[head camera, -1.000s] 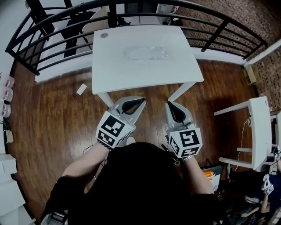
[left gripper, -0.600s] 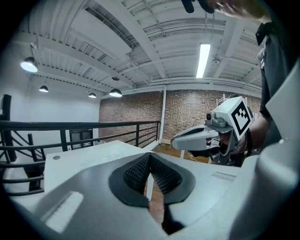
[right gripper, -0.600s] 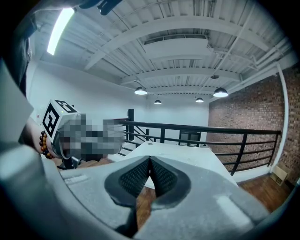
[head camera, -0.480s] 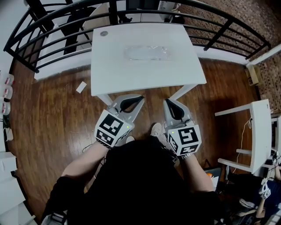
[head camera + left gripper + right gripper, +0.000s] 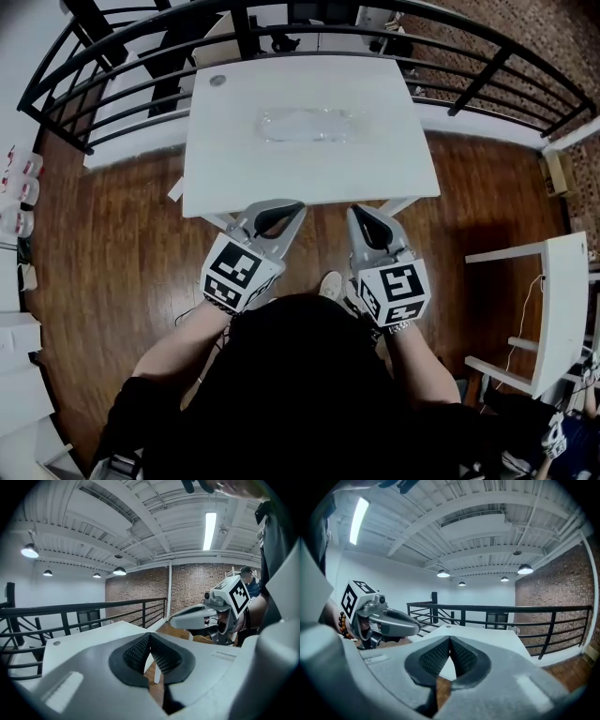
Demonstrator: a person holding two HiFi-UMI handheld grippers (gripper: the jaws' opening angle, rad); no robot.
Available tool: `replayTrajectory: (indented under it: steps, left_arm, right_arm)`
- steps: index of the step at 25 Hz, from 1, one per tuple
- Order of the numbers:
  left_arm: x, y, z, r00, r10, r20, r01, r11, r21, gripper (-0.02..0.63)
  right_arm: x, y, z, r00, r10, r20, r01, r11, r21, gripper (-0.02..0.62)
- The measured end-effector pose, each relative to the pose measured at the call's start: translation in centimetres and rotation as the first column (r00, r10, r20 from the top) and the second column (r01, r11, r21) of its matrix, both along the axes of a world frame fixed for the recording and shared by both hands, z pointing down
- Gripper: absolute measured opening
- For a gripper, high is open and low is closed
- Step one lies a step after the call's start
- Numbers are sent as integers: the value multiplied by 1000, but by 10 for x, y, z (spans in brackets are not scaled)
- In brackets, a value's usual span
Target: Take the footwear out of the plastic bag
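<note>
A clear plastic bag (image 5: 307,124) with pale footwear inside lies flat on the far half of the white table (image 5: 309,178). My left gripper (image 5: 293,209) hovers just short of the table's near edge, left of centre, shut with nothing in it. Beside it, my right gripper (image 5: 357,212) is also shut and empty, at the same near edge. In the left gripper view the jaws (image 5: 149,639) meet tip to tip, with the right gripper (image 5: 211,611) to the right. In the right gripper view the jaws (image 5: 450,641) are closed, and the left gripper (image 5: 379,618) shows at left.
A black metal railing (image 5: 309,23) curves behind the table. Wooden floor (image 5: 122,244) surrounds it. A small round disc (image 5: 217,81) sits at the table's far left corner. A second white table (image 5: 553,291) stands at the right. White items (image 5: 19,187) line the left wall.
The head view has drawn closer to the table, which now sits lower and nearer both grippers. Both grippers stay shut and side by side.
</note>
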State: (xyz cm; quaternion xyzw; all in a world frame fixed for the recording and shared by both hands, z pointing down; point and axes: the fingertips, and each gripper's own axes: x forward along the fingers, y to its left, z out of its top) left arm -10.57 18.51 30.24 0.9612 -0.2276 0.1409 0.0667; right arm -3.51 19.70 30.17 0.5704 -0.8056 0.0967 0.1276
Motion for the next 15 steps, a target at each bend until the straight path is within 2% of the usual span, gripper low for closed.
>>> replayTrajectory:
  steps: [10, 15]
  left_arm:
    - [64, -27, 5, 996, -60, 63, 60, 998, 1, 16]
    - [83, -39, 10, 992, -100, 78, 100, 995, -5, 17]
  right_arm:
    - [69, -31, 8, 997, -50, 50, 51, 999, -13, -8]
    - [90, -41, 14, 994, -88, 60, 90, 996, -25, -8]
